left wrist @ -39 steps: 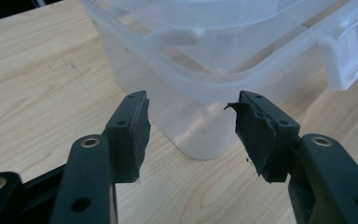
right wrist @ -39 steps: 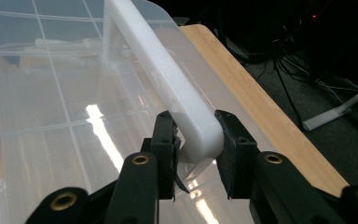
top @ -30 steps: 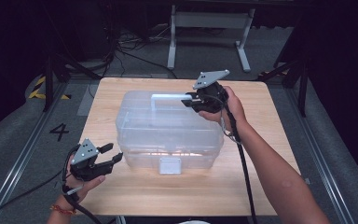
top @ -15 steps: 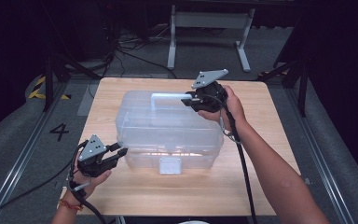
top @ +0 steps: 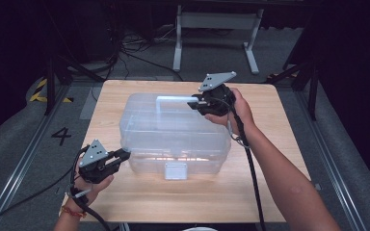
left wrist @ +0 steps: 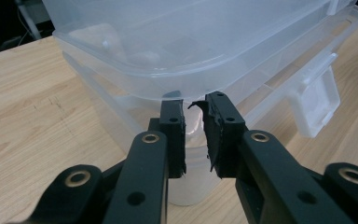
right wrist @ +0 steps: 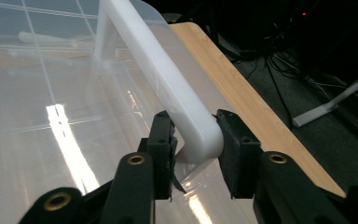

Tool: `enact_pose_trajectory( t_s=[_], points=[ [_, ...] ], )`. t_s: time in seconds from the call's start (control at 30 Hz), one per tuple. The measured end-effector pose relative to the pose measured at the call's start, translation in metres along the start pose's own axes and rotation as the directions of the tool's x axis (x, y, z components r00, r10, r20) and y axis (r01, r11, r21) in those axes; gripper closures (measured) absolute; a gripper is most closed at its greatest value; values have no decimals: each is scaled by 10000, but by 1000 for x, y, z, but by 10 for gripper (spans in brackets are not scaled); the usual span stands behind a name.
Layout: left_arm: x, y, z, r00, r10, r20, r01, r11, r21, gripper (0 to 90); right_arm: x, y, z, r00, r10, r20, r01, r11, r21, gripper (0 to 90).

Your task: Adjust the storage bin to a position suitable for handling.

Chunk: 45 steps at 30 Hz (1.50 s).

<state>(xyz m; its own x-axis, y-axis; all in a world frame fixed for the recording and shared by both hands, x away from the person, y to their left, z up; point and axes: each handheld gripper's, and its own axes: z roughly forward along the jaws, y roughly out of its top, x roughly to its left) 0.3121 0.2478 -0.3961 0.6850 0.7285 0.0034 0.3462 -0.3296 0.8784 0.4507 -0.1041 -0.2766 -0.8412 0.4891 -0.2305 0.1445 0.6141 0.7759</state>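
A clear plastic storage box (top: 173, 134) with its lid on stands in the middle of the wooden table (top: 274, 163). On the lid, a white handle (top: 171, 99) stands raised. My right gripper (top: 192, 102) is shut on the handle's right end; in the right gripper view the handle (right wrist: 168, 84) is pinched between the jaws of that gripper (right wrist: 193, 123). At the box's front left corner, my left gripper (top: 124, 155) has its tips just under the lid's rim. In the left gripper view, that gripper (left wrist: 194, 105) has its jaws almost together, a slim gap, nothing held.
A white latch (top: 176, 170) hangs at the middle of the box's front wall, and the latch (left wrist: 314, 105) is right of the jaws in the left gripper view. Cables and a metal stand (top: 217, 29) lie on the floor beyond the table.
My left gripper has moved right and forward, from off the box's front left corner up to that corner. The right gripper has stayed on the handle.
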Motion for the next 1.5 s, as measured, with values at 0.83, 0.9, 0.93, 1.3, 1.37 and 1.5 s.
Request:
enact_pose_trajectory(
  t_s=[0.83, 0.9, 0.93, 1.3, 1.37, 1.5],
  points=[
    [7, 7, -1, 9995, 219, -225, -220, 9998, -27, 898, 4, -38, -68, 9941, 355, 1024, -244, 9939, -1076, 424],
    [7, 8, -1, 9996, 176, -233, -178, 9998, -71, 898, 4, -45, -74, 9934, 427, 1067, -300, 9925, -1181, 411],
    [8, 9, -1, 9994, 243, -248, -245, 9997, -65, 898, 4, -48, -77, 9932, 497, 1048, -366, 9917, -1229, 405],
    [9, 13, -2, 9988, 386, -307, -387, 9992, -37, 898, 1, -86, -97, 9871, 1230, 1024, -1036, 9788, -1766, 381],
    [9, 13, -2, 9986, 416, -313, -417, 9991, -24, 898, 1, -90, -100, 9853, 1324, 1075, -1106, 9758, -1884, 381],
    [9, 14, -2, 9984, 451, -340, -453, 9990, -60, 898, 1, -99, -108, 9832, 1364, 1211, -1102, 9732, -2020, 374]
  ],
)
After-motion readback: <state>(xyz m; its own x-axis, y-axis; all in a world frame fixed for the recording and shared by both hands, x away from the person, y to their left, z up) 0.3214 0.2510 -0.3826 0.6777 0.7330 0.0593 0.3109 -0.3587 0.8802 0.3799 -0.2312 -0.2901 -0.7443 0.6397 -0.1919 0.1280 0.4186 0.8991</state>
